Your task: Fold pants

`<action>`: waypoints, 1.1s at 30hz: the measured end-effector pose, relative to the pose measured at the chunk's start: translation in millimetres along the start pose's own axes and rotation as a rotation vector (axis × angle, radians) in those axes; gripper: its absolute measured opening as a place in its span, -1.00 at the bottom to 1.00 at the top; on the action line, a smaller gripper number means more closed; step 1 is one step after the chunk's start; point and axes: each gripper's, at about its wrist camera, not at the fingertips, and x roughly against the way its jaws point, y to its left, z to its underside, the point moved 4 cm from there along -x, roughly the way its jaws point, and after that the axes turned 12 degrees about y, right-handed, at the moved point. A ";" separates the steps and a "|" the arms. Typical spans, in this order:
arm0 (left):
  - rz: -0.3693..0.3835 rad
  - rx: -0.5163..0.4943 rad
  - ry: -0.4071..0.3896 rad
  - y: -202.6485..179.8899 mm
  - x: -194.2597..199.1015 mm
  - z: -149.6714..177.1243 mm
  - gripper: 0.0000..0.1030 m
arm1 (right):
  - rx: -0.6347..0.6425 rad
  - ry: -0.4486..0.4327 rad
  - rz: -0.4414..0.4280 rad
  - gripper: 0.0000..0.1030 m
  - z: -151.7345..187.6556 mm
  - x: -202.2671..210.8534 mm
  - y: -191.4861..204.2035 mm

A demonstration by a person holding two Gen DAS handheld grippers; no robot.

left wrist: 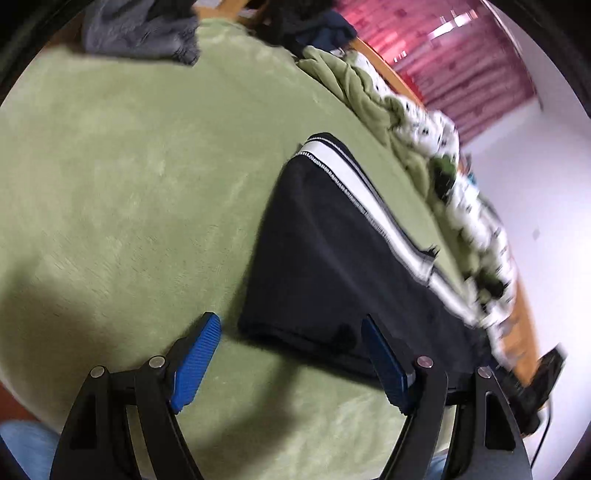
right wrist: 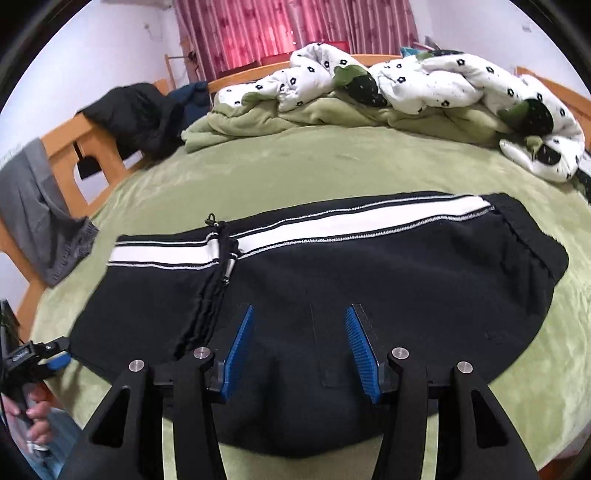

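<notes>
Black pants [right wrist: 332,291] with a white side stripe lie folded on the green bed cover [right wrist: 295,173]. They also show in the left wrist view [left wrist: 332,258], to the right. My right gripper [right wrist: 300,314] is open and empty, hovering over the near middle of the pants. My left gripper [left wrist: 291,325] is open and empty, its jaws wide, at the near left corner of the pants. It also shows at the far left of the right wrist view [right wrist: 55,356], held in a hand just off the pants' left edge.
A rumpled white flowered quilt [right wrist: 424,81] and green blanket [right wrist: 258,118] lie along the far side of the bed. Grey clothing [right wrist: 40,218] and a black garment [right wrist: 136,114] hang on the wooden bed frame [right wrist: 70,147] at the left. Red curtains [right wrist: 295,29] hang behind.
</notes>
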 end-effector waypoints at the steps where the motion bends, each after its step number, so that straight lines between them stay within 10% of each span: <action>1: 0.015 0.018 0.002 1.4 -2.5 -0.3 0.48 | -0.006 0.028 -0.018 0.01 1.8 0.2 -1.0; 12: -0.089 0.028 -0.057 -28.6 -5.5 -4.2 -0.61 | -0.069 0.046 0.002 0.01 25.5 1.8 -38.0; 20: -0.145 -0.240 -0.143 -160.4 6.7 -2.8 -0.73 | -0.071 0.006 0.013 0.01 30.5 14.6 -64.0; 33: -0.024 -0.518 0.157 -296.5 -150.5 85.1 -0.74 | -0.170 -0.063 0.069 0.01 46.2 40.0 -124.5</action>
